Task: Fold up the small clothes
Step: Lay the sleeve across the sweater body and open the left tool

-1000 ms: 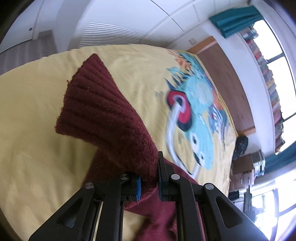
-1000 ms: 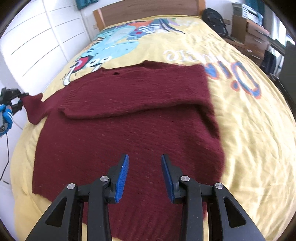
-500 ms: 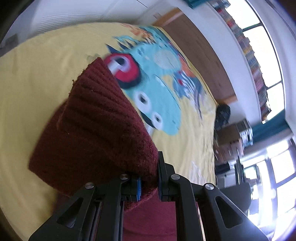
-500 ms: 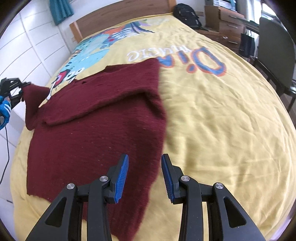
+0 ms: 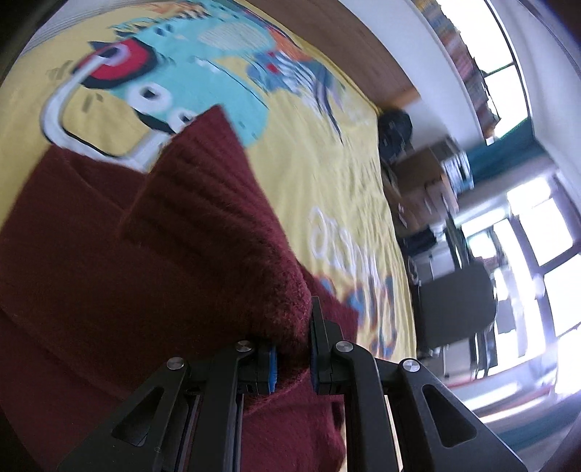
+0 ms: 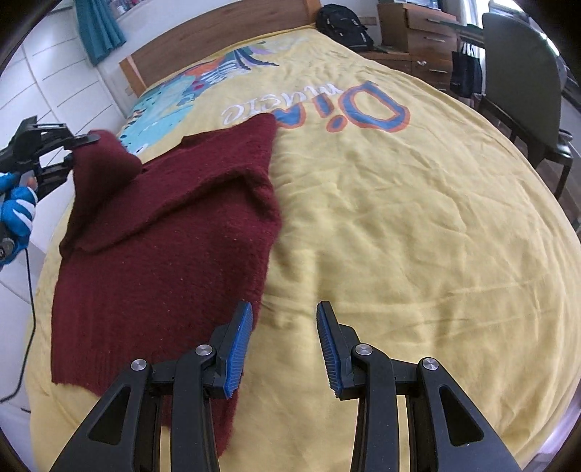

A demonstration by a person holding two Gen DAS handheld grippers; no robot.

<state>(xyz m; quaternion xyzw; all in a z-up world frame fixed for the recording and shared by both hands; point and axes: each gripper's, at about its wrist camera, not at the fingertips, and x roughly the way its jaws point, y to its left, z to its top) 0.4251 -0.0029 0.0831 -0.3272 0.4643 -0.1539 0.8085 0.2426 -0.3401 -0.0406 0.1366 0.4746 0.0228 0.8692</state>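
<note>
Both grippers show: left gripper [image 5: 293,357] clamps the maroon sweater's [image 6: 163,247] ribbed sleeve cuff [image 5: 203,203], lifted at the far left; right gripper [image 6: 284,345] hangs apart, holding nothing — above the sweater's near right edge. Sweater lies on the yellow bedspread [image 6: 399,225], left half — chair [image 6: 523,83] far right.

On the one yellow bed cover [image 6: 399,218] lies one maroon sweater [image 6: 174,254], with two grippers over it, the left gripper [image 5: 292,357] and the right gripper [image 6: 285,345], while beyond the cover stand one black backpack [image 6: 343,25], one wooden dresser [image 6: 417,32] and one dark chair [image 6: 523,80].
</note>
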